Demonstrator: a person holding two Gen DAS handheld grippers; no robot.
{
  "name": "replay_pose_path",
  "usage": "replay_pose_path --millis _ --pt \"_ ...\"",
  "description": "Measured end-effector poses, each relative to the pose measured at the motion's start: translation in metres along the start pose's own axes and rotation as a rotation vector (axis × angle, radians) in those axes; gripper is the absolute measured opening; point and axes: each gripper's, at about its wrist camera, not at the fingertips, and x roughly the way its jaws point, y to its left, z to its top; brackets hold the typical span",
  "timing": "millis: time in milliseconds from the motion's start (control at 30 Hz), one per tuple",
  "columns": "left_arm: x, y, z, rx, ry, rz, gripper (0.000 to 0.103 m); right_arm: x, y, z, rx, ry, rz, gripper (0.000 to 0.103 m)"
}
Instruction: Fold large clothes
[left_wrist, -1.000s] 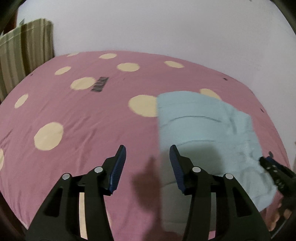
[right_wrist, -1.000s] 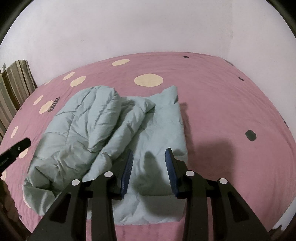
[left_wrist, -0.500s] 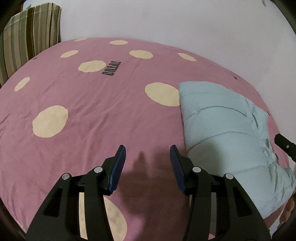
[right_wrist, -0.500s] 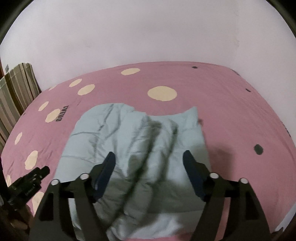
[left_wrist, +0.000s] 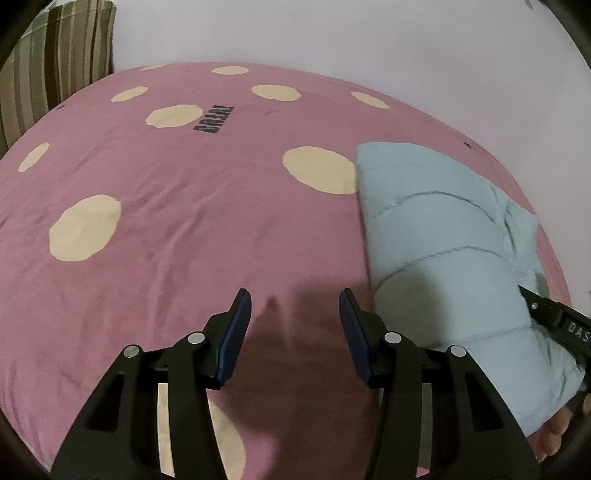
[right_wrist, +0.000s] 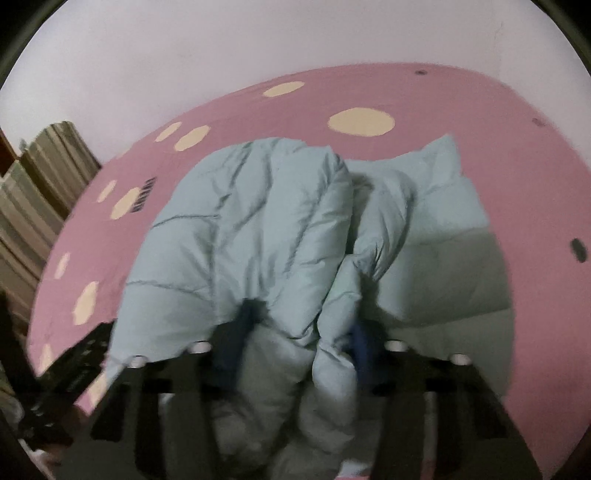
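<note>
Mid-fold: pale blue quilted puffer jacket (right_wrist: 266, 236) heaped on the pink spotted bedsheet (left_wrist: 177, 236). Right gripper (right_wrist: 299, 332) just closing, pinched on a puffy fold. Left gripper (left_wrist: 295, 332) half open, empty, beside the jacket. Next, probably: lift, carry across.

Pink bedsheet (left_wrist: 184, 229) scattered with cream dots and a dark printed word, plain pale wall (left_wrist: 332, 40) behind, striped brown-and-green cushion (left_wrist: 55, 62) at the far left corner, dim indoor light, soft shadows.

Spotted pink bed (left_wrist: 192, 236), pale-blue jacket (left_wrist: 436, 236) atop
</note>
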Motion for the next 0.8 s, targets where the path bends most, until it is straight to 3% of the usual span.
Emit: replay_pose_path --millis 100,200,267,467,800 --pt "-0.003 -0.009 0.000 0.014 0.000 -0.016 0.049 -0.004 0.002 -0.002 -0.018 -0.003 0.039 0.014" --pt "-0.011 -0.019 0.005 0.029 -0.012 -0.049 0.049 -0.020 -0.003 0.005 -0.014 -0.061 0.035 0.009" --pt "-0.017 -0.028 0.009 0.048 -0.027 -0.069 0.057 -0.033 -0.011 0.010 -0.014 -0.100 0.021 0.008" --pt "-0.021 -0.066 0.017 0.103 -0.053 -0.102 0.058 -0.053 -0.042 0.018 -0.015 -0.161 -0.073 0.008" --pt "0.012 -0.122 0.006 0.206 -0.005 -0.072 0.058 -0.014 -0.090 0.004 0.013 -0.107 -0.149 0.008"
